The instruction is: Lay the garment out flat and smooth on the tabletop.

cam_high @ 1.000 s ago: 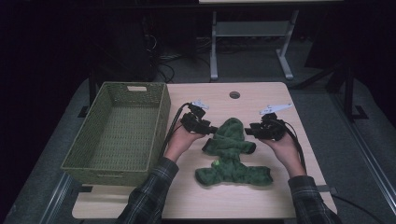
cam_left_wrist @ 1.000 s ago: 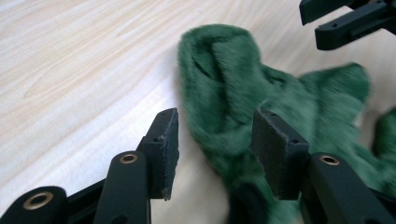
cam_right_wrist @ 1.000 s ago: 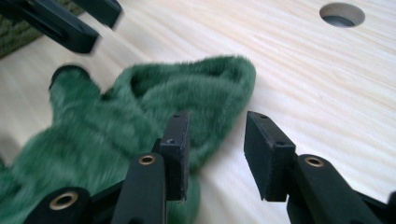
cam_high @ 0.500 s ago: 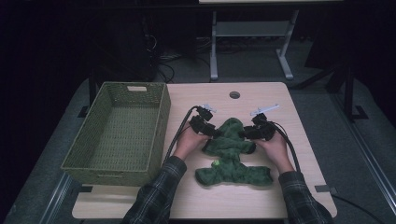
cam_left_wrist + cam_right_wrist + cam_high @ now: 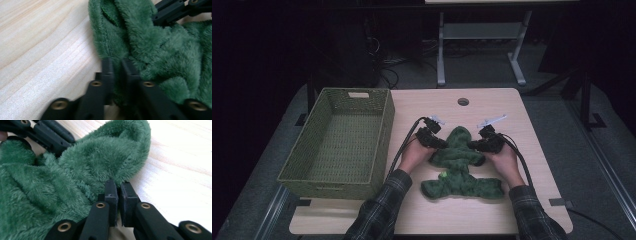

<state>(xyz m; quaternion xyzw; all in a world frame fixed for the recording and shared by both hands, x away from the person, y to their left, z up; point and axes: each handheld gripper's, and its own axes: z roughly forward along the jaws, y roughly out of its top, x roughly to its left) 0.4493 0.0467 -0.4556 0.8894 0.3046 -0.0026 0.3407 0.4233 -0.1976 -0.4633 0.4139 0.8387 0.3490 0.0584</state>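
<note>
Right of the woven green basket (image 5: 337, 142), I see the fluffy green cloth (image 5: 462, 170) mid-table; left gripper (image 5: 117, 63) and right gripper (image 5: 119, 186) have just closed, each pinching its edge, fingertips buried in pile

A light wooden table (image 5: 492, 107) with pale grain and a small round cable hole (image 5: 463, 102) near its far edge stands on grey carpet (image 5: 557, 115). The room beyond is dark, almost black, and the light falls mainly on the tabletop. Behind the table, a grey metal stand (image 5: 479, 37) with two legs and splayed feet rests on the floor. To its left, a tangle of black cables (image 5: 384, 62) lies on the carpet in the shadow. A dark bar (image 5: 584, 97) rises at the right.
</note>
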